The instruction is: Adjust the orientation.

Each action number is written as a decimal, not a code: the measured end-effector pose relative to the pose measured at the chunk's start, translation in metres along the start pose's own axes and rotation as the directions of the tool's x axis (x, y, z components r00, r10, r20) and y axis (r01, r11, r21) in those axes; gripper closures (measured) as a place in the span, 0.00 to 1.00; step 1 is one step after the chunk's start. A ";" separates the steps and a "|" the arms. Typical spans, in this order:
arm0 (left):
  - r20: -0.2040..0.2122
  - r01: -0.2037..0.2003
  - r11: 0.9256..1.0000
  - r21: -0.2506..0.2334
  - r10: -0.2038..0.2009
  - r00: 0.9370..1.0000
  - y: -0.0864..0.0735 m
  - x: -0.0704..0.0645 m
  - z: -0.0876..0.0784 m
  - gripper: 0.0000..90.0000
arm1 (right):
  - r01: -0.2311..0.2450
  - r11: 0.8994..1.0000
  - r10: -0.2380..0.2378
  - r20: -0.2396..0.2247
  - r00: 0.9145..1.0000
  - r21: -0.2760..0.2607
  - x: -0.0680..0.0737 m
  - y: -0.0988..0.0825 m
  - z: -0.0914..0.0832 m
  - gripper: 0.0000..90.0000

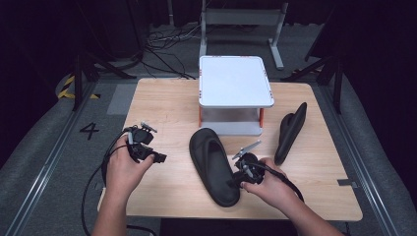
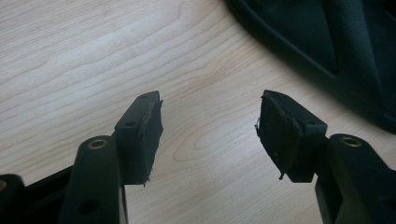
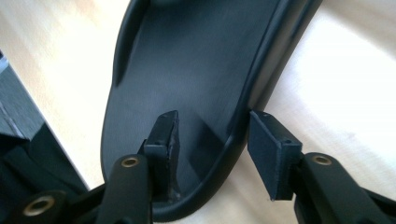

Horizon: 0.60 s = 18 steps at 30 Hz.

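Overhead, your right gripper point(image 1: 244, 169) meets the black slipper point(image 1: 214, 166) at frame centre; its mate point(image 1: 290, 132) lies centre right. Left gripper point(image 2: 210, 128) view: jaws spread, empty, over wood. Right gripper point(image 3: 212, 140) view: jaws straddle the slipper's rim point(image 3: 238, 135), not clamped.

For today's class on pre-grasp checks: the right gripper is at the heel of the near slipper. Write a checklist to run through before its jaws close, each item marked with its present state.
1. Right gripper jaws straddle the near slipper's rim, one inside, one outside: ok.
2. Jaws open, not yet clamped: ok.
3. Slipper flat on the table: ok.
4. Left gripper open, holding nothing, clear of the slipper: ok.
5. Second slipper out of the way, on its edge at the right: ok.
6. Grip deep enough to hold: cannot tell.
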<state>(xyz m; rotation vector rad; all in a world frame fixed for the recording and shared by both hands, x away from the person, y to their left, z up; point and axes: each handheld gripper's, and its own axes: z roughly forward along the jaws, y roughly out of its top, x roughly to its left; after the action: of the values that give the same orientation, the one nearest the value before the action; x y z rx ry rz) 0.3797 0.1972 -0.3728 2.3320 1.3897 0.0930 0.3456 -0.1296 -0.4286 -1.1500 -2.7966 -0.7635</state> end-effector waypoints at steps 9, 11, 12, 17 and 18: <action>0.002 -0.108 0.990 0.085 0.109 0.994 0.017 -0.021 0.043 0.57 | 0.027 1.000 -0.027 -0.013 1.000 -0.010 -0.003 -0.005 -0.015 0.65; 0.000 -0.115 0.988 0.106 0.116 0.993 0.019 -0.024 0.049 0.60 | 0.042 0.999 -0.042 0.025 0.999 -0.014 -0.009 -0.007 -0.022 0.73; -0.004 -0.118 0.986 0.119 0.120 0.993 0.020 -0.025 0.053 0.62 | 0.039 0.999 -0.038 0.041 0.998 -0.012 -0.011 -0.007 -0.024 0.76; 0.004 -0.149 0.975 0.166 0.150 0.989 0.025 -0.038 0.073 0.68 | 0.049 0.997 -0.056 0.111 0.992 0.064 -0.019 -0.013 -0.020 0.87; 0.011 -0.162 0.972 0.171 0.162 0.987 0.027 -0.040 0.077 0.69 | 0.057 0.995 -0.067 0.116 0.991 0.087 -0.019 -0.014 -0.016 0.88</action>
<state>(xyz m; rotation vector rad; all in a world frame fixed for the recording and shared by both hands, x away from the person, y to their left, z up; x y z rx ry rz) 0.4022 0.1271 -0.4262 2.5862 1.2506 0.0260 0.3474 -0.1575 -0.4241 -1.1364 -2.9425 -0.5941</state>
